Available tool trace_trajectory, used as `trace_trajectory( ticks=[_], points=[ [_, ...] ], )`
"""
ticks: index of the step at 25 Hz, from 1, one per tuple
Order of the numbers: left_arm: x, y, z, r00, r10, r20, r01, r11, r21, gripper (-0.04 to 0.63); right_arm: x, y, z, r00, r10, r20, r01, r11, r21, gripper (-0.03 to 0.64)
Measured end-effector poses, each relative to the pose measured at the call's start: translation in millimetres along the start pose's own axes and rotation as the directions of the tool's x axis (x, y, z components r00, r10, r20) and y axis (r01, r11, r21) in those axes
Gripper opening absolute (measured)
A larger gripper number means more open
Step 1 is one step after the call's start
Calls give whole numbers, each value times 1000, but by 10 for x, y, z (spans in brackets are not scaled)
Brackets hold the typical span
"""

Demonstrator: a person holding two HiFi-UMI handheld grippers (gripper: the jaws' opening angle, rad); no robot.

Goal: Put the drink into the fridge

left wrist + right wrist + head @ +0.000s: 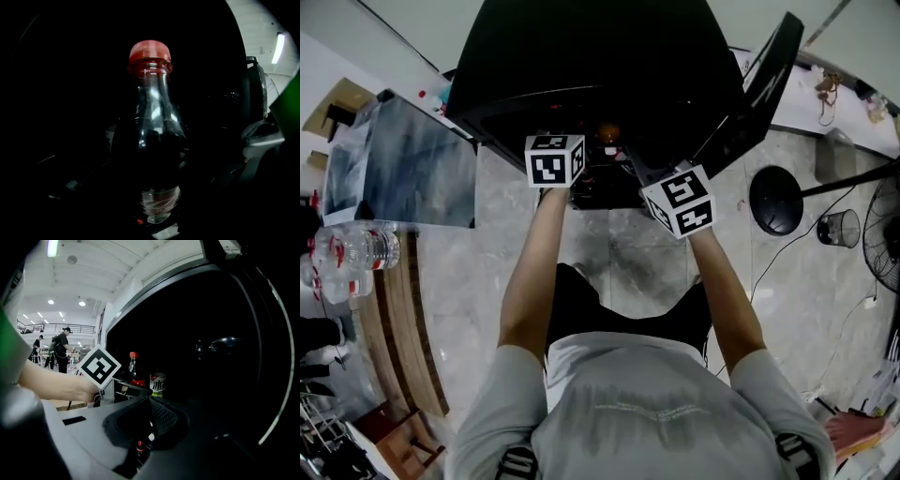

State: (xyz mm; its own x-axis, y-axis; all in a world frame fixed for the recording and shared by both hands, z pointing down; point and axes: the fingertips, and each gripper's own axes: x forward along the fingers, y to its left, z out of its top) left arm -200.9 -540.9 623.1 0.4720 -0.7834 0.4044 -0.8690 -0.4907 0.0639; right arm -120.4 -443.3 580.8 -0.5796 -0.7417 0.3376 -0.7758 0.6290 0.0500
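Red-capped cola bottle point(152, 140) clamped in left tool point(157, 206), right tool point(145, 401) narrow, can point(158, 384) inside dark fridge point(581, 56).

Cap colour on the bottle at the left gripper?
Bottle cap is red; left gripper view shows it best.

Bottle point(151, 93) sides and jaws of left tongs point(157, 224) lost in fridge point(581, 66) darkness

Both arms stretched forward, left tongs point(556, 157) clamped on a bottle point(152, 140), right tongs point(678, 199) alongside, grip unclear
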Motion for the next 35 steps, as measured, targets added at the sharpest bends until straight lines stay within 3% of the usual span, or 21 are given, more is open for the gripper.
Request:
trace_trajectory(
  ticks=[18, 25, 35],
  points=[
    [479, 505, -84, 994, 111, -1, -111, 992, -56, 308, 97, -61, -157, 999, 34, -28, -34, 999, 8, 2],
    [529, 385, -132, 992, 120, -48, -118, 992, 37, 308, 80, -47, -134, 999, 37, -26, -36, 999, 36, 3],
    [329, 346, -337, 991, 98, -95, -110, 986, -128, 318, -94, 52, -31, 998, 63, -15, -62, 998, 28, 3]
  ],
)
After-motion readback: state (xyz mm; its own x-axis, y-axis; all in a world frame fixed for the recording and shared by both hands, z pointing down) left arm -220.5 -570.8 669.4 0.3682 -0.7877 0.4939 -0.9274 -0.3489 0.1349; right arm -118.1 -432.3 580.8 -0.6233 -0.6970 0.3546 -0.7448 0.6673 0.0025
